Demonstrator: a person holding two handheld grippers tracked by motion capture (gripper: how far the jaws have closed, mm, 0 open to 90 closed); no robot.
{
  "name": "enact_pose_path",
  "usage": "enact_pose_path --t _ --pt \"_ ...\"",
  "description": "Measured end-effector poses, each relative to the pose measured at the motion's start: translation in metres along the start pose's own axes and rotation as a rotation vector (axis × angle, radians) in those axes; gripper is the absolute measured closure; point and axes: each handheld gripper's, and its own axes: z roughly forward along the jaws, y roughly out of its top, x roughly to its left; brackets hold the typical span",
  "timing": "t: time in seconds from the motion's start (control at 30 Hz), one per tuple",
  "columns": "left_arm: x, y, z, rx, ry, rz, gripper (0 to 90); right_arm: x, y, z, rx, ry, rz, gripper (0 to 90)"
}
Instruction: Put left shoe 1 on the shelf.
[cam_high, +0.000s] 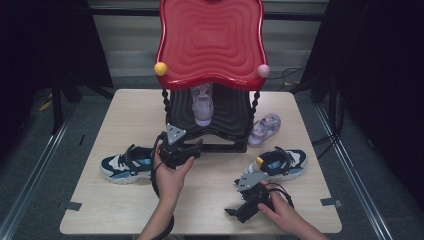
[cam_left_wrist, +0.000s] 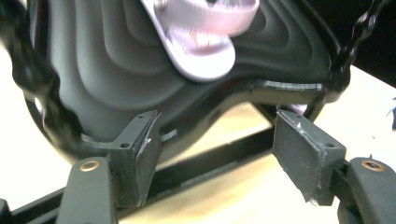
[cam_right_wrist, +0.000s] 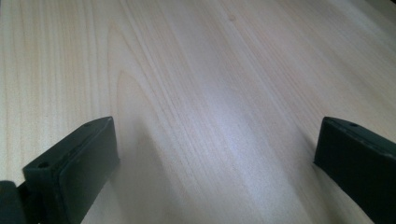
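Left gripper (cam_high: 192, 150) sits w/ jaws apart, nothing between the pads, right in front of the black wavy lower shelf (cam_high: 227, 117) of the red-topped plastic shoe rack (cam_high: 210, 40). Lilac kids' sandal w/ straps (cam_high: 202, 105) rests on that shelf, toe toward me; in the left gripper view it lies above and beyond the jaws, not touched (cam_left_wrist: 198, 51).

Right gripper (cam_high: 237, 200) also released, jaws wide over the bare light wood table (cam_high: 125, 110), holding nothing.

Risks as I see them:
- sandal sits on a sloped, rippled shelf, so it could slide fwd off the lip if the rack gets bumped.
- left jaws close to the shelf edge and the black base bar (cam_left_wrist: 210, 163); pulling back carelessly might snag the rack and shift it.
- second lilac sandal (cam_high: 265, 129) lies on the table beside the rack, near the blue-white sneaker w/ yellow tab (cam_high: 280, 164); reaching for it could knock the sneaker.
- other blue-white sneaker (cam_high: 125, 164) just beside my left hand (cam_high: 170, 177); sleeve or cable may drag it.
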Motion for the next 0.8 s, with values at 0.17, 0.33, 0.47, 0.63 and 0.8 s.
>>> enact_pose_path --t 0.17,0.33,0.47,0.63,0.8 --pt "0.004 -0.010 -0.005 0.021 -0.029 0.016 30.9 0.000 0.000 0.000 0.000 -0.001 -0.002 0.0" --pt "0.003 -0.020 -0.008 0.051 -0.063 0.035 29.3 0.000 0.000 0.000 -0.001 -0.001 0.001 0.0" --pt "0.002 -0.028 -0.009 0.078 -0.093 0.057 28.6 0.000 0.000 0.000 0.000 0.000 0.002 0.0" --pt "-0.004 -0.036 -0.003 0.107 -0.115 0.066 28.2 0.000 0.000 0.000 0.000 0.000 0.002 0.0" --pt "-0.013 -0.038 0.000 0.135 -0.164 0.120 27.6 0.000 0.000 0.000 0.000 0.000 0.001 0.0"
